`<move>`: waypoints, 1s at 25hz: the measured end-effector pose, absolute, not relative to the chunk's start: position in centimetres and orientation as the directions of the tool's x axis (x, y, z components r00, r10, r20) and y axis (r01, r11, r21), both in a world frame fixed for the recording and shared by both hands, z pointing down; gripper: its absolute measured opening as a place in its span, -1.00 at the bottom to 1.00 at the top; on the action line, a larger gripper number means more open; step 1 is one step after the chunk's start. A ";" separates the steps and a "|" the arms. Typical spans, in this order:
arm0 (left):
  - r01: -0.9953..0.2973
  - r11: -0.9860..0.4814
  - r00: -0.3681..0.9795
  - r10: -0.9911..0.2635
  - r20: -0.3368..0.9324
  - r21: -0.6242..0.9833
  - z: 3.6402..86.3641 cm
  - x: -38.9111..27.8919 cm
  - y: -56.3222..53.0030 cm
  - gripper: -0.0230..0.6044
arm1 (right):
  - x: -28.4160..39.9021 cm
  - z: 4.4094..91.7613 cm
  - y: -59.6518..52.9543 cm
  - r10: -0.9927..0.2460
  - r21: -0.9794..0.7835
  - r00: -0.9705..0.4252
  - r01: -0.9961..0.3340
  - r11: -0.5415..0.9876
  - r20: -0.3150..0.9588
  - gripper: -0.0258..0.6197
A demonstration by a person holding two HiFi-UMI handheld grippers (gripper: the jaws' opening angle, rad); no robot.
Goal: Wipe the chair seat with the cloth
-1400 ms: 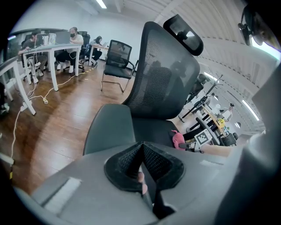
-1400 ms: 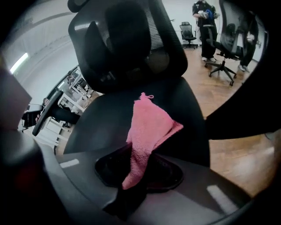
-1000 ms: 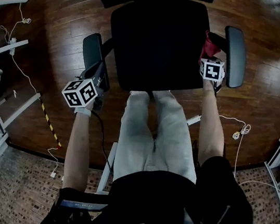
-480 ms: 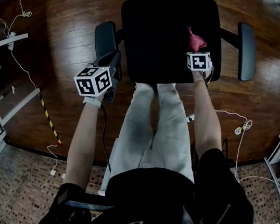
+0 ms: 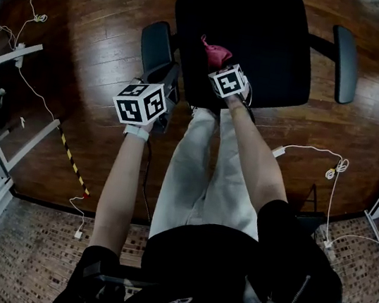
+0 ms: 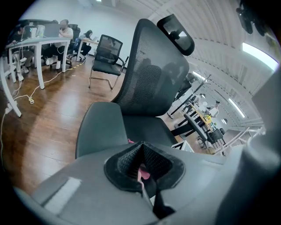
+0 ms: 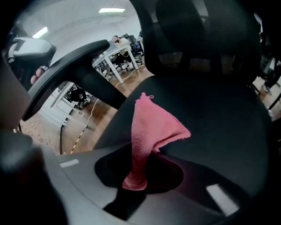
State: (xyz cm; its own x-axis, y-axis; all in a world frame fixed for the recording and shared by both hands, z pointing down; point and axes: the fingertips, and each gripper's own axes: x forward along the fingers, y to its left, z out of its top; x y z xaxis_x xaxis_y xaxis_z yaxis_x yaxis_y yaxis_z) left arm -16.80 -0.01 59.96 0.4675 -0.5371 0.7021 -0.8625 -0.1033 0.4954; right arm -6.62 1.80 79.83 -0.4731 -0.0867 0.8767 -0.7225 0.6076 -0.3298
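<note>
The black office chair seat (image 5: 271, 42) fills the top middle of the head view. A pink cloth (image 5: 216, 50) lies bunched near the seat's front left corner, and my right gripper (image 5: 218, 63) is shut on it. In the right gripper view the cloth (image 7: 151, 127) rises from the jaws in a peak and drapes onto the seat (image 7: 219, 114). My left gripper (image 5: 164, 93) sits off the seat by the front end of the left armrest (image 5: 156, 49). Its jaws are shut with nothing between them. In the left gripper view, the armrest (image 6: 99, 129) and mesh backrest (image 6: 153, 74) lie ahead.
The right armrest (image 5: 346, 54) juts out beside the seat. The person's legs (image 5: 201, 170) stand right at the seat's front edge. Cables (image 5: 317, 157) trail on the wood floor, and white desk legs (image 5: 4, 61) stand at the left. Another chair (image 6: 105, 55) stands further off.
My right gripper has dragged the pink cloth across the seat from its right edge to the front left. The left gripper stayed by the left armrest.
</note>
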 end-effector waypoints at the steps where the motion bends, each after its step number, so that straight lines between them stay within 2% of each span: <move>1: -0.864 -0.110 0.466 -0.541 0.700 0.491 59.8 -16.8 0.0 -0.95 | -8.0 79.4 2.4 -0.073 -0.357 -0.500 -0.705 0.613 0.863 -0.71; 8: -0.862 -0.094 0.465 -0.538 0.703 0.498 59.9 -17.1 0.7 -0.95 | -15.1 76.1 6.6 0.092 -0.637 -0.730 -0.518 0.571 0.677 -0.71; 11: -0.865 -0.095 0.465 -0.521 0.716 0.492 60.0 -17.1 1.7 -0.95 | -15.3 76.2 8.0 0.127 -0.711 -0.787 -0.460 0.532 0.604 -0.71; 15: -0.877 -0.099 0.450 -0.514 0.730 0.470 60.1 -17.2 2.3 -0.95 | -10.7 77.5 6.2 0.045 -0.669 -0.754 -0.552 0.498 0.656 -0.71; 20: -0.894 -0.092 0.423 -0.493 0.760 0.438 60.6 -17.3 2.3 -0.95 | -1.0 79.3 3.4 -0.040 -0.530 -0.614 -0.711 0.462 0.789 -0.71; 25: -0.894 -0.090 0.423 -0.495 0.760 0.439 60.6 -17.4 2.2 -0.95 | 8.7 80.1 1.3 -0.107 -0.399 -0.491 -0.800 0.447 0.865 -0.71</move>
State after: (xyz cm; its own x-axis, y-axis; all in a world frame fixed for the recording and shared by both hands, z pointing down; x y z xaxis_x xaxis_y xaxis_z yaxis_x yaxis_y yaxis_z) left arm -17.37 2.21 60.57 0.4225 -0.4946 0.7595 -0.8941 -0.0904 0.4385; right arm 8.67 1.33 80.13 -0.4907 -0.1070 0.8647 -0.8004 0.4474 -0.3989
